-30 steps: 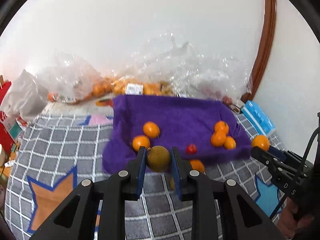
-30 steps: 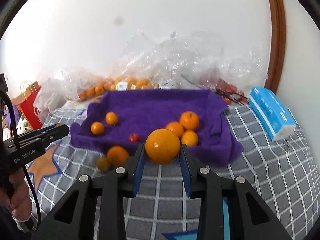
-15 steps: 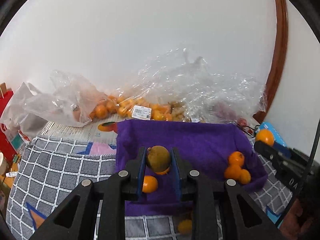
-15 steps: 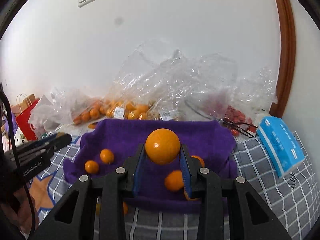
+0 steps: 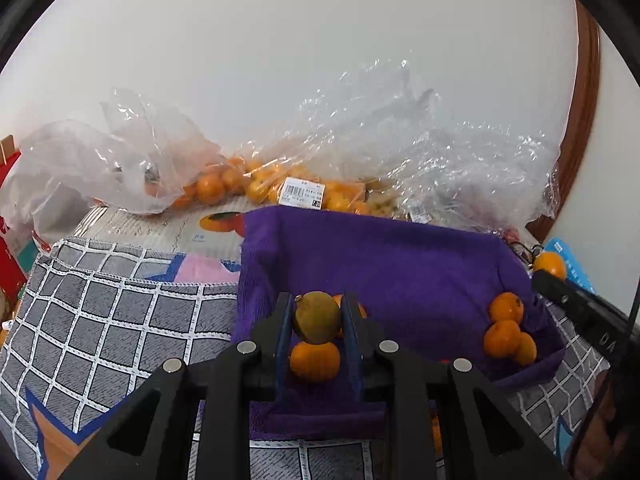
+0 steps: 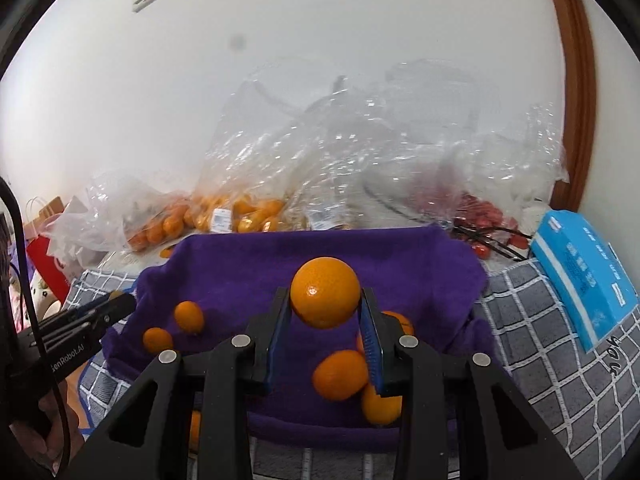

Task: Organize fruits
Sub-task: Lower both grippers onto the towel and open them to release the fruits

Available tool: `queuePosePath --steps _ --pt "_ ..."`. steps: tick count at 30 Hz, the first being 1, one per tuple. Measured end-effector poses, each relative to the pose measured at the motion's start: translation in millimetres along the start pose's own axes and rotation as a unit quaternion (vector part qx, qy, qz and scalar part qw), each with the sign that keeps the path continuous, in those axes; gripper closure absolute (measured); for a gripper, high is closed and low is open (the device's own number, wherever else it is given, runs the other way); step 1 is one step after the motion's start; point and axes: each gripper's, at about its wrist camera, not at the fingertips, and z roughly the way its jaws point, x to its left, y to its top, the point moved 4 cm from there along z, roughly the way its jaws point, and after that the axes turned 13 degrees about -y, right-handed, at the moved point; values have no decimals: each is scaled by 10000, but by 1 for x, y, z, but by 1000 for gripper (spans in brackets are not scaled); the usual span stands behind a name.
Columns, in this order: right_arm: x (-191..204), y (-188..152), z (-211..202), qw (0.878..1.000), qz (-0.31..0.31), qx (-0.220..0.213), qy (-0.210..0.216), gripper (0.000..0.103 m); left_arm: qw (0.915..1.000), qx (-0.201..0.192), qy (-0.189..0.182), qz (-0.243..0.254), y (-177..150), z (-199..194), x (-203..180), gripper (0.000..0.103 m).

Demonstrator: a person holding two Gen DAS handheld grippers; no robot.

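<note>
My left gripper (image 5: 316, 318) is shut on a greenish-brown fruit (image 5: 317, 316) and holds it over the left part of the purple cloth (image 5: 400, 256). An orange (image 5: 315, 361) lies below it. My right gripper (image 6: 325, 304) is shut on a large orange (image 6: 325, 297) above the right part of the purple cloth (image 6: 320, 252). Small oranges (image 6: 340, 374) lie on the cloth beneath it, and two more (image 6: 189, 316) lie at its left. A cluster of three oranges (image 5: 505, 330) shows in the left wrist view.
Clear plastic bags of oranges (image 5: 256, 184) and red fruit (image 6: 480, 216) lie behind the cloth against the white wall. A blue tissue pack (image 6: 580, 276) lies at the right. A grey checked mat (image 5: 100, 312) covers the table. A red bag (image 6: 44, 264) stands at the left.
Both grippers have moved forward over the purple cloth, carrying their fruit. The cloth and the bags behind it now look nearer.
</note>
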Motion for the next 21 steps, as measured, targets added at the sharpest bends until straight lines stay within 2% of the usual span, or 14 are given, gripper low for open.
queuePosePath --steps 21 --pt "-7 -3 7 10000 -28 17 -93 69 10000 34 -64 -43 -3 6 4 80"
